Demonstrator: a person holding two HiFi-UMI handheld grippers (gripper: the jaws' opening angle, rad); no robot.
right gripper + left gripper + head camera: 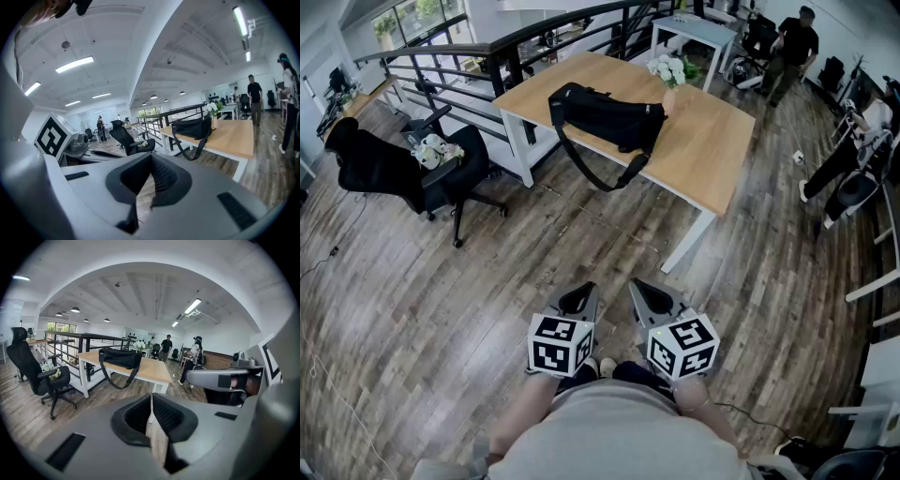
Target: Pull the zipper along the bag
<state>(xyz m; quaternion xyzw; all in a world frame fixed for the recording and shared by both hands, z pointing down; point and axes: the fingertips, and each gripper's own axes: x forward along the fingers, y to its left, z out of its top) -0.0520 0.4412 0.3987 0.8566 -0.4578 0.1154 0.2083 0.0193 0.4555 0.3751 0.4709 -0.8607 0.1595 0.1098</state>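
One black bag (609, 117) is lying on one tabletop (712, 141). The left tongs (578, 300) and the right tongs (653, 296), two in all, are hovering well away, both pressed together, pinching nothing.

No word, number, brand or sign can be read in any view; the only printed marks are black-and-white square patterns on the left cube (561, 345), part of the left gripper (580, 294), and on the right cube (682, 347), part of the right gripper (650, 292); these are coded shapes, not letters or digits.
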